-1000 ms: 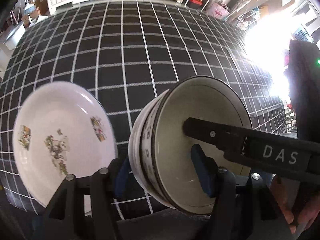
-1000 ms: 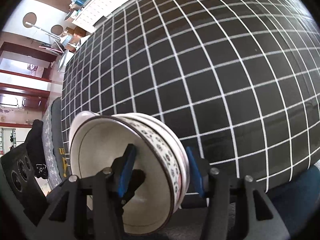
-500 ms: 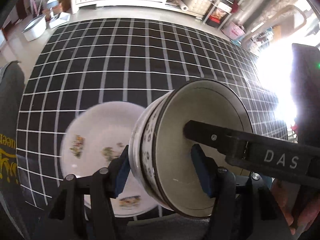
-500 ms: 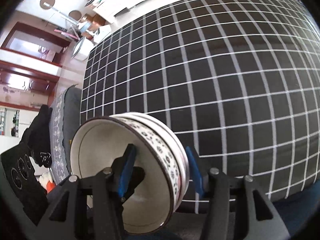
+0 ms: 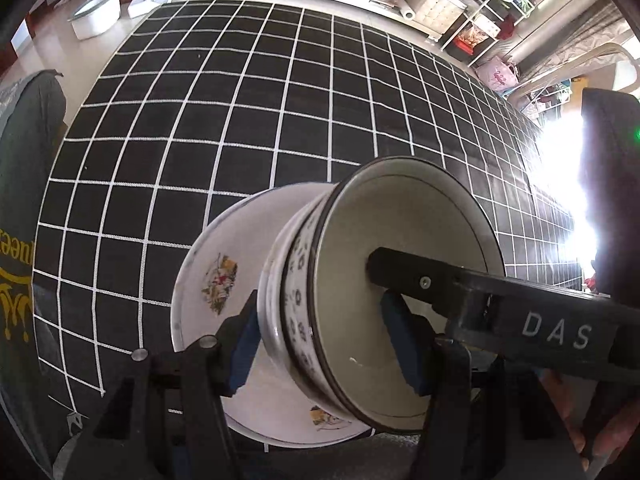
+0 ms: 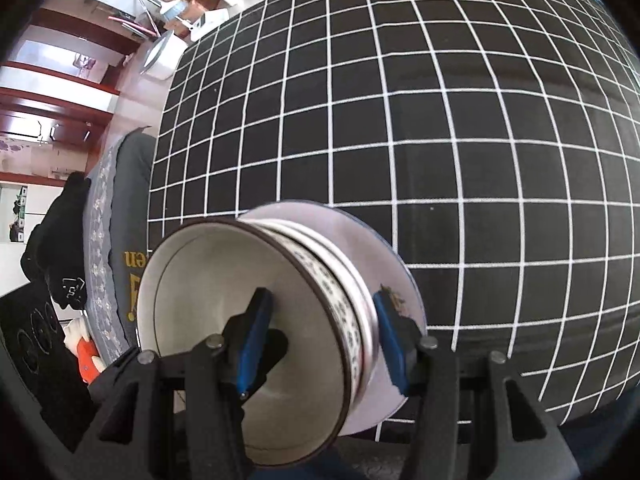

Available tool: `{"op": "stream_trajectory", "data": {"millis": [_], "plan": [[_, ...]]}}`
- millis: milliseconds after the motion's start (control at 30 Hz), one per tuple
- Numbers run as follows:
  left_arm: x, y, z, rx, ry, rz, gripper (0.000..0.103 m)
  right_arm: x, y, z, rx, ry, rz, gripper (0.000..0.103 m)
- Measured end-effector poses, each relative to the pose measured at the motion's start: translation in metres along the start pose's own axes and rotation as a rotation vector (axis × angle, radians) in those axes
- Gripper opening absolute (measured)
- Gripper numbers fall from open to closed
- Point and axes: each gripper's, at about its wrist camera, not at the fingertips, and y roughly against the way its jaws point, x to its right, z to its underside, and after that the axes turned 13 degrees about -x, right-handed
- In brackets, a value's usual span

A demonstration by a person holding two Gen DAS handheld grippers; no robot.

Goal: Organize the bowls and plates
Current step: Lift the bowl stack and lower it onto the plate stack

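Now the flowered plate (image 5: pixel 208 292) sits right under my stack of bowls (image 5: pixel 404 296); a moment ago it lay off to the side. It is round, white and shiny, with little flower pictures on it. The bowls are smooth and white inside, with a dark thin rim and a band of blue dots around the outside. My left gripper (image 5: pixel 320 344) squeezes one side of the stack between its blue pads. My right gripper (image 6: pixel 320 340) squeezes the other side the same way. Both hold the bowls tipped up above the plate. Underneath is a soft black cloth (image 5: pixel 248 112) with white criss-cross lines.
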Motion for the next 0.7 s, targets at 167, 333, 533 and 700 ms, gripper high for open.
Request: {"op": "stream_trajectory", "data": {"millis": [167, 333, 533, 700], "plan": [[-0.0003, -0.0015, 0.0020, -0.008, 0.001, 0.016, 0.057, 0.0021, -0.0039, -0.0015, -0.017, -0.004, 0.011, 0.056], [-0.0022, 0.0000, 0.0024, -0.005, -0.005, 0.017, 0.057, 0.0012, -0.0052, -0.0042, -0.018, -0.004, 0.006, 0.056], [-0.0045, 0.0008, 0.0029, -0.001, -0.008, 0.018, 0.057, 0.0043, -0.0051, -0.0032, -0.016, 0.006, -0.013, 0.056], [-0.0055, 0.0006, 0.0070, 0.019, -0.009, 0.023, 0.056, 0.0087, -0.0038, -0.0009, -0.007, -0.002, -0.036, 0.056]]}}
